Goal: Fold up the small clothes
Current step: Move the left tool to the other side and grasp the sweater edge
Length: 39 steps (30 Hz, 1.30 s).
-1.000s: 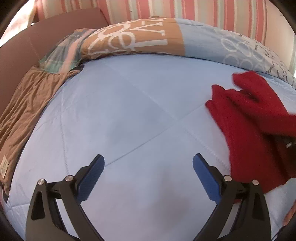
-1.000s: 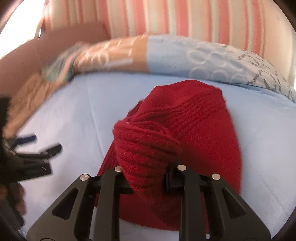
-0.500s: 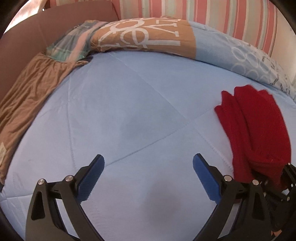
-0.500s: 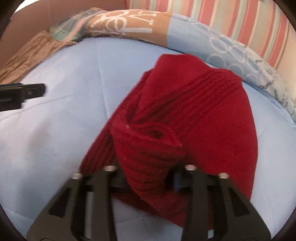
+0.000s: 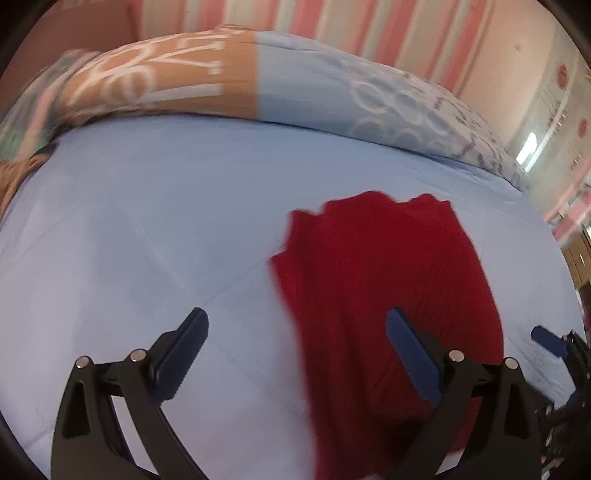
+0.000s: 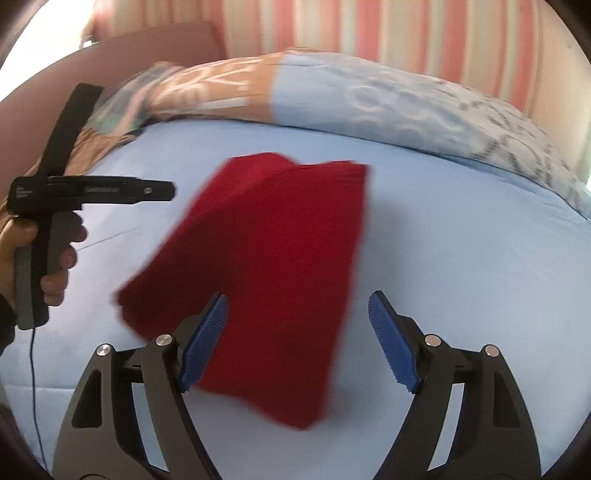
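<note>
A red knitted garment (image 6: 273,258) lies folded and flat on the light blue bed cover (image 6: 461,258). It also shows in the left wrist view (image 5: 384,295). My right gripper (image 6: 297,339) is open and empty, just above the garment's near edge. My left gripper (image 5: 295,350) is open and empty, its right finger over the garment's left part. In the right wrist view the left gripper (image 6: 92,192) shows from the side, held in a hand at the left. The right gripper's blue tip (image 5: 546,341) shows at the right edge of the left wrist view.
A patterned orange and blue pillow or quilt (image 5: 258,85) lies along the far edge of the bed. A brown cloth (image 6: 81,147) lies at the far left. A pink striped wall (image 6: 369,29) stands behind. The blue cover (image 5: 129,221) spreads left of the garment.
My right gripper has opened and let go of the red garment, which now lies flat. My left gripper has moved right, over the garment's left side.
</note>
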Tool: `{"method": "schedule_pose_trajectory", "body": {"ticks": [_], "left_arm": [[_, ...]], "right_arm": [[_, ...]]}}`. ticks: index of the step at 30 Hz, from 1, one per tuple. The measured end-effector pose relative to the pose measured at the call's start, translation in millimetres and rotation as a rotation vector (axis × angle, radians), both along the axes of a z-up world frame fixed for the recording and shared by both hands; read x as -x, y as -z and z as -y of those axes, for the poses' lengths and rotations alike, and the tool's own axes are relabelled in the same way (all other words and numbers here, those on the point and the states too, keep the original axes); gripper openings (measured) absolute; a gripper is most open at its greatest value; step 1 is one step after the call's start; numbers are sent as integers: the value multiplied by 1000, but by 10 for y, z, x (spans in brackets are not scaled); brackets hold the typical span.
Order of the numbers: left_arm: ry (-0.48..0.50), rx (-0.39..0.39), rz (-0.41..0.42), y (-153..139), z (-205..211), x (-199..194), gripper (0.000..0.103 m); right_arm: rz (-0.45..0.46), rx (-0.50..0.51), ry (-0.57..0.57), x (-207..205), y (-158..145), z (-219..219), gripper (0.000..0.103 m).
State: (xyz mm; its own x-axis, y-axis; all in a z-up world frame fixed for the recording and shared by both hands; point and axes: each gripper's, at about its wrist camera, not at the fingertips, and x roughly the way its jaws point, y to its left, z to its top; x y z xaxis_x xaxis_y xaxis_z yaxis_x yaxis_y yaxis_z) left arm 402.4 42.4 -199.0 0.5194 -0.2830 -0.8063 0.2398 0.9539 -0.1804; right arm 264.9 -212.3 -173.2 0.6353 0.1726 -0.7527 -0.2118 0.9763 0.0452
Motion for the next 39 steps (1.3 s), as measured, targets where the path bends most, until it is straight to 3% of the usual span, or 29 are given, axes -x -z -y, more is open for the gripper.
{"method": "schedule_pose_trajectory", "body": {"ticks": [2,3,9,13,14,16,19,26,27,28,30,35,39], "left_arm": [[30,2,-15,49,138,-124,97],[57,17,29,87,202,-193,97],[134,116,-55,275,312,-385,96],[157,159,-74,325,286,-403,77],[163,148,-62,305,297,-389,74],[175,131,-57,273,339,-364,57],[198,79,-35,196,419,-340,44],[166,92,-2,2,331,-268,47],[163,109,-2,-29,320,-279,55],[166,149,-21,-32,301,-317,62],[161,200,-72,26,263,-407,63],[99,244,-142,206,179,-547,62],[70,374,-236,400,77,-638,63]], "right_arm": [[4,-26,52,-70,10,209,79],[8,-37,72,-88,7,271,79],[27,-104,155,-146,20,523,79],[23,-102,166,-140,60,565,78],[23,-106,170,-144,64,573,78],[11,-116,179,-146,77,578,78],[-1,-110,182,-154,87,566,78],[5,-109,176,-148,83,559,77],[3,-111,178,-151,93,571,77],[1,-110,180,-154,103,592,77],[-4,-103,183,-158,120,619,77],[-7,-101,196,-146,133,691,77],[-9,-93,199,-126,156,711,77]]}}
